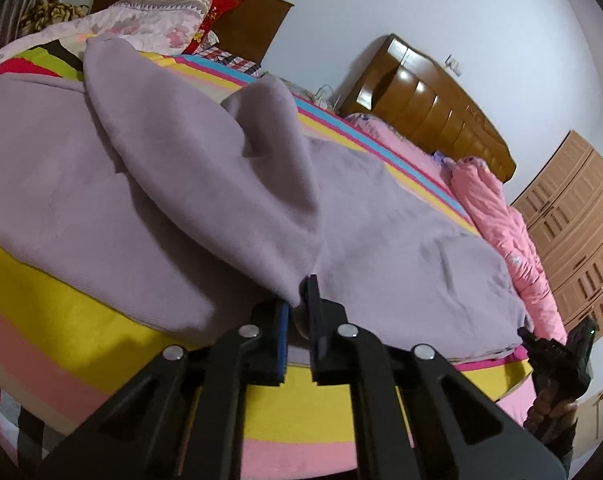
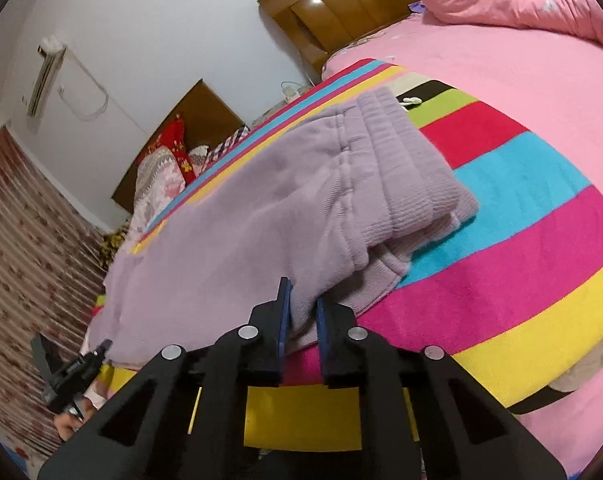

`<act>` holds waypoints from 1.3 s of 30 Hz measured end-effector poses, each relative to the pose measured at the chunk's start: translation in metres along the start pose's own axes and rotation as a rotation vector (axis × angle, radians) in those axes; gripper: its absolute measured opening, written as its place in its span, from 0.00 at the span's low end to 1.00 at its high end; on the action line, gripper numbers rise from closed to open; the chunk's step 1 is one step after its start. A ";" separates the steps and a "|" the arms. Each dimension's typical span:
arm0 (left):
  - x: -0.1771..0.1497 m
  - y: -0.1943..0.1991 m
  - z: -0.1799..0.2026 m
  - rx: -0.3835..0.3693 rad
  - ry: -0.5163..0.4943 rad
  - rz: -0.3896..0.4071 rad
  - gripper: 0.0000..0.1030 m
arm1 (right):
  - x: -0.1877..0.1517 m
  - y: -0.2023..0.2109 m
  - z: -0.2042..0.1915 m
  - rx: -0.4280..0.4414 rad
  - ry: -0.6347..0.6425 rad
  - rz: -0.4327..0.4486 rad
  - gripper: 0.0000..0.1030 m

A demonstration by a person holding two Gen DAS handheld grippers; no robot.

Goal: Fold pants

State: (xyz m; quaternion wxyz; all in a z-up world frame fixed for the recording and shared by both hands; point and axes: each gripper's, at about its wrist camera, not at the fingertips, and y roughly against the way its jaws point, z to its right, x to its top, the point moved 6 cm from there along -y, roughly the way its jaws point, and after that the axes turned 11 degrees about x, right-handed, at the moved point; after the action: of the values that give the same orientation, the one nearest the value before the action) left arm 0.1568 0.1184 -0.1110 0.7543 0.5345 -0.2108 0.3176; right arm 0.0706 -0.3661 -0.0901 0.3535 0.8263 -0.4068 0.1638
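Lilac fleece pants (image 1: 149, 200) lie across a striped blanket (image 1: 61, 312) on a bed. My left gripper (image 1: 299, 304) is shut on the end of a pant leg and holds it lifted, so the leg runs folded over the rest of the pants. In the right wrist view the pants (image 2: 241, 232) show their ribbed waistband (image 2: 417, 184) at the right. My right gripper (image 2: 303, 312) is shut on the near edge of the pants by the waistband. Each gripper shows small in the other's view: the right one (image 1: 557, 356), the left one (image 2: 73, 372).
A pink quilt (image 1: 501, 232) lies bunched along the far side of the bed. A wooden headboard (image 1: 433, 112) and a light wardrobe (image 1: 573, 232) stand behind. Pillows (image 1: 157, 20) are piled at a second headboard. A patterned curtain (image 2: 21, 240) hangs at the left.
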 end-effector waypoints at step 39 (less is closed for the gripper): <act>0.054 -0.185 0.193 0.130 -0.645 -0.182 0.99 | 0.035 -0.148 -0.071 -0.310 0.742 -0.527 0.77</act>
State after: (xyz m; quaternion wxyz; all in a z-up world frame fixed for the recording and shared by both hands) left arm 0.3294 -0.0916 -0.1338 0.6385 0.6709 -0.3693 0.0766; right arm 0.2103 -0.2724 -0.0879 0.6235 0.7245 -0.0494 0.2897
